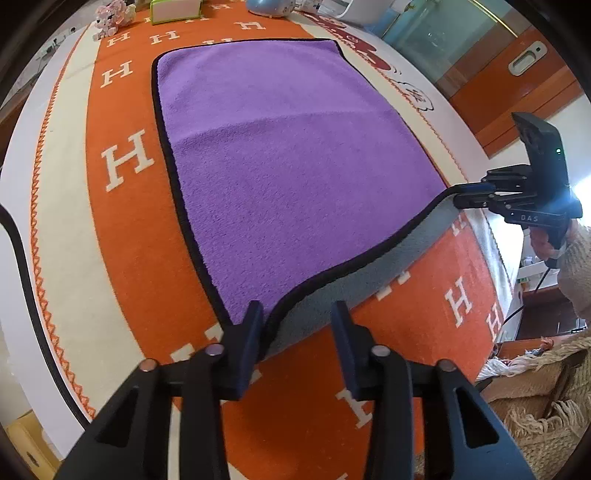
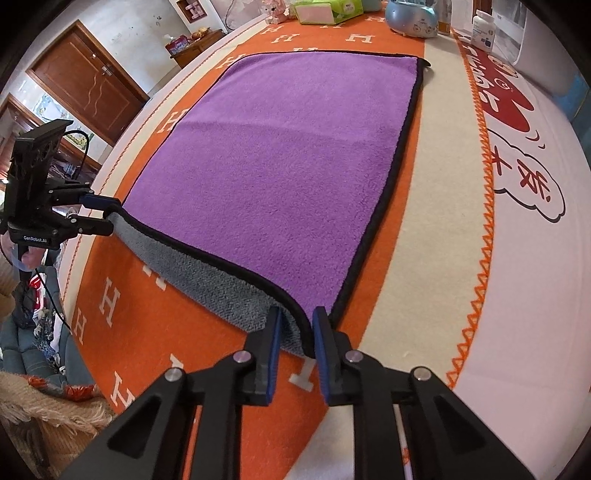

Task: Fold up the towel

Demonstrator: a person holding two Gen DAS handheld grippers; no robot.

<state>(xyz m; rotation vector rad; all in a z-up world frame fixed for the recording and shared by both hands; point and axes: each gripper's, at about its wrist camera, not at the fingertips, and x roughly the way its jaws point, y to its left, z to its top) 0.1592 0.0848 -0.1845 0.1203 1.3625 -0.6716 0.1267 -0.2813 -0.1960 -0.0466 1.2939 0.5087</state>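
Both pairs of jaws are set at the near hem of the towel (image 1: 288, 155), one at each near corner. The right gripper (image 2: 295, 328) has its jaws narrowed around the near right corner, with the black-bound edge caught between the blue pads; whether they are fully clenched cannot be told. The left gripper (image 1: 295, 321) is seen from its own camera with jaws well apart, only one finger lying against the near left corner; from the right wrist view the same corner appears to be pinched, so its grip cannot be told for certain.

The towel is laid purple side up on the orange blanket (image 1: 129, 229) patterned with white H letters. Its far edge lies flat, while the near hem is raised off the blanket, so that the grey underside (image 2: 207, 280) is shown sagging between the two corners. The first fold is judged to be only just begun.

Beyond the towel's far edge, a green tissue box (image 2: 325, 11), a pale blue round object (image 2: 413, 18), a white bottle (image 2: 484, 29) and a pink toy (image 1: 110, 14) are set at the blanket's end. A cream band with orange zigzag stitching (image 2: 476, 221) runs along the towel's right side.

Should the left corner be held by one finger only, it could slip out as the hem is carried toward the far edge, and the fold would be skewed. Uneven lifting could drag the far edge and bunch the cloth. If the hem is carried too far past the far edge, the objects beyond it could be brushed.
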